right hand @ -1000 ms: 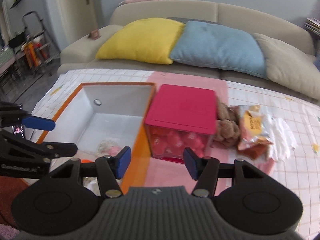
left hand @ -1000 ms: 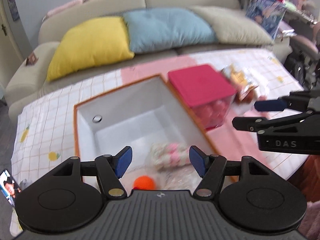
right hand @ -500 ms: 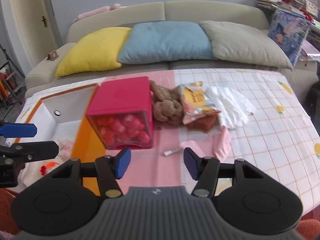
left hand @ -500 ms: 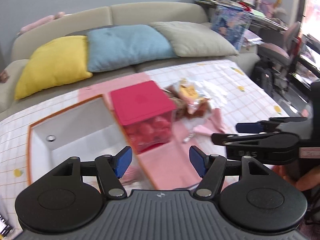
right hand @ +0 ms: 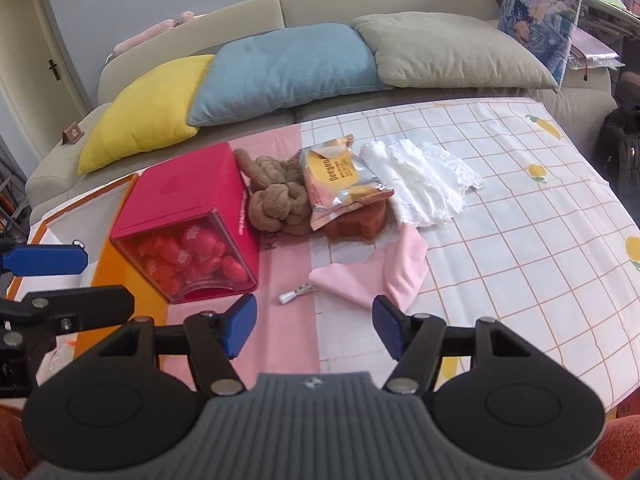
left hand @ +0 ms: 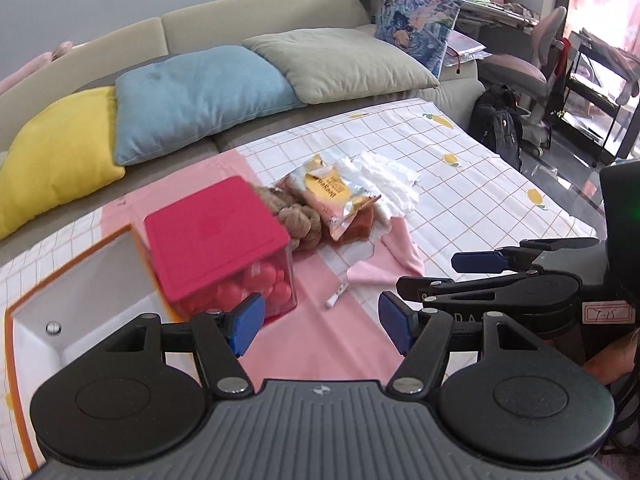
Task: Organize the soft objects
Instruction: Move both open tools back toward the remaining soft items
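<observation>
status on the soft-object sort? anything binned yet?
Done: something pale lies in the white bin, too cropped to identify. In hand: nothing; left gripper and right gripper are open. Left: knotted brown plush, pink cloth, white cloth lie on the table.

Open pink cloth strip ahead of right gripper (right hand: 314, 326), only a small white stick (right hand: 295, 293) lying in it. Red-lidded box (right hand: 188, 228) blocks left side, touching brown plush (right hand: 280, 200). Snack bag (right hand: 340, 178) and white tissue (right hand: 420, 184) crowd behind; checked tablecloth (right hand: 520, 232) to right free.
</observation>
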A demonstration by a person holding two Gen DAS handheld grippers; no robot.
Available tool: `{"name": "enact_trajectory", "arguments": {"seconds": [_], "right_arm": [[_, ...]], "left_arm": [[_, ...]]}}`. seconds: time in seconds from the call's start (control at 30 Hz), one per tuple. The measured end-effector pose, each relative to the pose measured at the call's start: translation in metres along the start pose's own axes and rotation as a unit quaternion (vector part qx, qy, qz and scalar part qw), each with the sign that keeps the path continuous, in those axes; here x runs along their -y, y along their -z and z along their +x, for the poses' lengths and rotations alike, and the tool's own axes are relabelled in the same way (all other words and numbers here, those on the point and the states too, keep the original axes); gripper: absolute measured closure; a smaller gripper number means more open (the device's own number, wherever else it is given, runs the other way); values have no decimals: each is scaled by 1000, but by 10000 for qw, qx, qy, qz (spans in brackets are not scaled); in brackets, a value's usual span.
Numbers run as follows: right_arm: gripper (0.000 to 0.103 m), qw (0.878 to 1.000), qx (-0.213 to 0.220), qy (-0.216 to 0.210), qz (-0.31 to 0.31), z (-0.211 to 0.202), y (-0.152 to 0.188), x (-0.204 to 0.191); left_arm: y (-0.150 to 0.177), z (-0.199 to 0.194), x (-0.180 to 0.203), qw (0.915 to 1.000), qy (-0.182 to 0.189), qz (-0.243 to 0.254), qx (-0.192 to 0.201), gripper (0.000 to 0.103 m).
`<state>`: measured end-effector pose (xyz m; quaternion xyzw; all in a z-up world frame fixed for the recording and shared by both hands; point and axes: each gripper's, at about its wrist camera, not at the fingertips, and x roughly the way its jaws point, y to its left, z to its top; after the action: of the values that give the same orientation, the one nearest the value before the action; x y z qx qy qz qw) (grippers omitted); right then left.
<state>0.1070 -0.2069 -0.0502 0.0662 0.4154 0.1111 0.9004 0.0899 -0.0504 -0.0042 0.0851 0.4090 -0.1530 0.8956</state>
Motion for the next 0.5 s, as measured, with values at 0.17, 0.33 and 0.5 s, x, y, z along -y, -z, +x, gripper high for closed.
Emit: {"name": "enact_trajectory", "arguments": {"seconds": [0.17, 0.33, 0.5], "right_arm": [[38, 9998, 162, 40, -108, 11, -18, 11], [38, 9988, 330, 107, -338, 32, -37, 18], [38, 9966, 512, 8, -639, 63, -58, 21]], "left_arm": [[-18, 19, 0, 9998, -67, 181, -46, 26], [-34, 35, -6, 9997, -94, 209, -23, 26], [-49, 55, -13, 9994, -117, 304, -109, 26]]}}
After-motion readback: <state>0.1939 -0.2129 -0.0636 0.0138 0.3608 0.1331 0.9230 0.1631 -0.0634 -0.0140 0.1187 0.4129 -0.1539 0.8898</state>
